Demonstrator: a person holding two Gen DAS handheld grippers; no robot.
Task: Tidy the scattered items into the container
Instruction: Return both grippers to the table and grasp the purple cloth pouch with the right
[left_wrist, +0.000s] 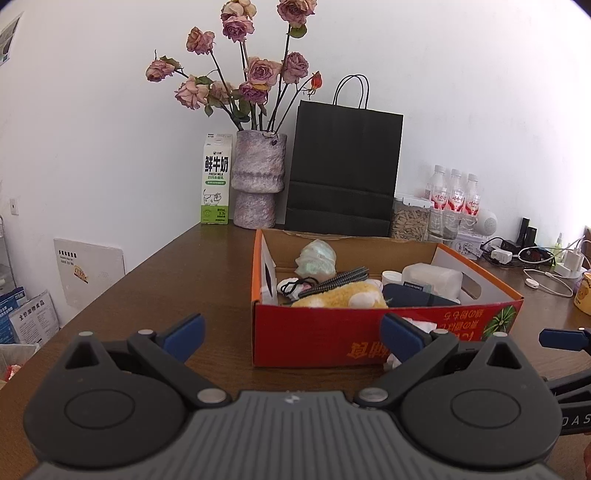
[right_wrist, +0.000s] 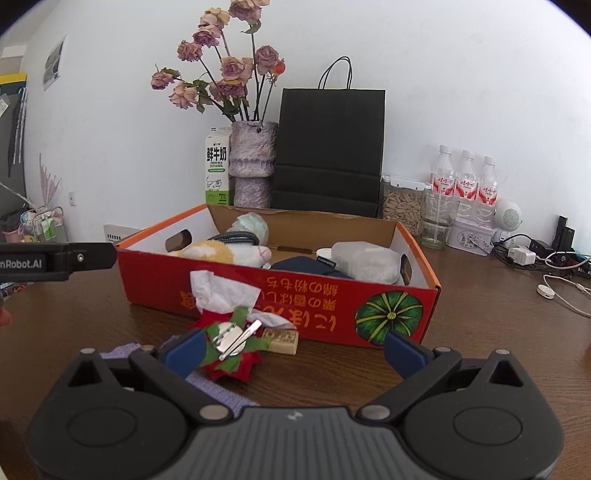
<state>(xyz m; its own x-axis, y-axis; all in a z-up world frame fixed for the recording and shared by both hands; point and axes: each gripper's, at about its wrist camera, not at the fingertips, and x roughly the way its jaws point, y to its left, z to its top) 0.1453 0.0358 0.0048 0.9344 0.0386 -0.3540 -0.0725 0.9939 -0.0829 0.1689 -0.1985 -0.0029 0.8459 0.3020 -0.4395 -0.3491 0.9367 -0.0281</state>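
A red cardboard box (left_wrist: 325, 332) (right_wrist: 332, 295) stands on the brown table and holds a yellow plush toy (left_wrist: 343, 295), a dark pouch (left_wrist: 417, 297), a black cable and a white pack. In the right wrist view, a red and green flower hair clip (right_wrist: 232, 347), a crumpled white tissue (right_wrist: 221, 291), a small beige block (right_wrist: 280, 341) and a purple knitted cloth (right_wrist: 218, 391) lie on the table in front of the box. My right gripper (right_wrist: 291, 350) is open, its left finger beside the clip. My left gripper (left_wrist: 291, 338) is open and empty in front of the box.
A vase of dried roses (left_wrist: 256, 181), a milk carton (left_wrist: 216, 181) and a black paper bag (left_wrist: 343, 173) stand behind the box. Water bottles (right_wrist: 465, 181), a seed jar (right_wrist: 402, 206), chargers and cables (right_wrist: 554, 280) sit at the right. The table's left edge is nearby.
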